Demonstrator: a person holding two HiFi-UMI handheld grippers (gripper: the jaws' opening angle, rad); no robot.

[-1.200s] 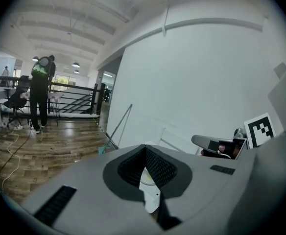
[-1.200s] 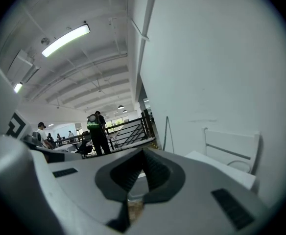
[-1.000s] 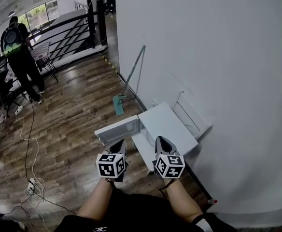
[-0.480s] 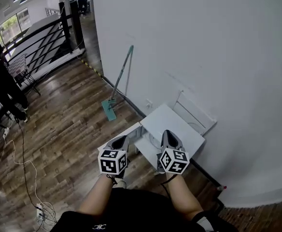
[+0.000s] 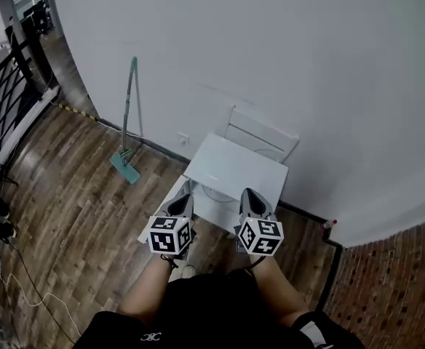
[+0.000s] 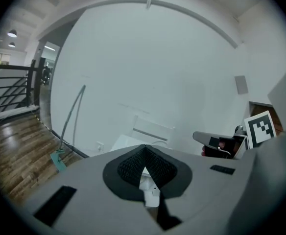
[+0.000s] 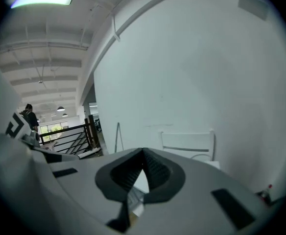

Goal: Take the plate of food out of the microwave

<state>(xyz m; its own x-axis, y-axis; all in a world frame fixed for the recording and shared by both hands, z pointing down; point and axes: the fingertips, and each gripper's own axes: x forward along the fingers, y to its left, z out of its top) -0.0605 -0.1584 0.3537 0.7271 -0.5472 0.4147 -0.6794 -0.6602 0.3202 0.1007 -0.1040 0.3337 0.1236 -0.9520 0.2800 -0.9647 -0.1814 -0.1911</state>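
Observation:
A white microwave (image 5: 236, 166) stands on the wood floor by the white wall, its door (image 5: 170, 211) swung open to the left. In its opening a pale curved rim (image 5: 214, 193) shows; I cannot tell whether it is the plate of food. My left gripper (image 5: 184, 201) hovers in front of the open door, jaws shut and empty. My right gripper (image 5: 248, 197) hangs before the microwave's front right, jaws closed tip to tip with nothing between them. In the left gripper view the shut gripper (image 6: 144, 149) points at the microwave (image 6: 128, 142). In the right gripper view the gripper (image 7: 143, 152) is aimed at the wall.
A white chair (image 5: 262, 135) leans on the wall right behind the microwave. A mop (image 5: 127, 118) rests against the wall to the left. A red-capped bottle (image 5: 329, 225) stands at the wall's foot on the right, by brick flooring (image 5: 394, 282). Black railings (image 5: 5, 100) run far left.
The view has swung right, so the microwave now lies straight ahead and the person at the left is gone from sight. Both grippers turned with it and stay shut.

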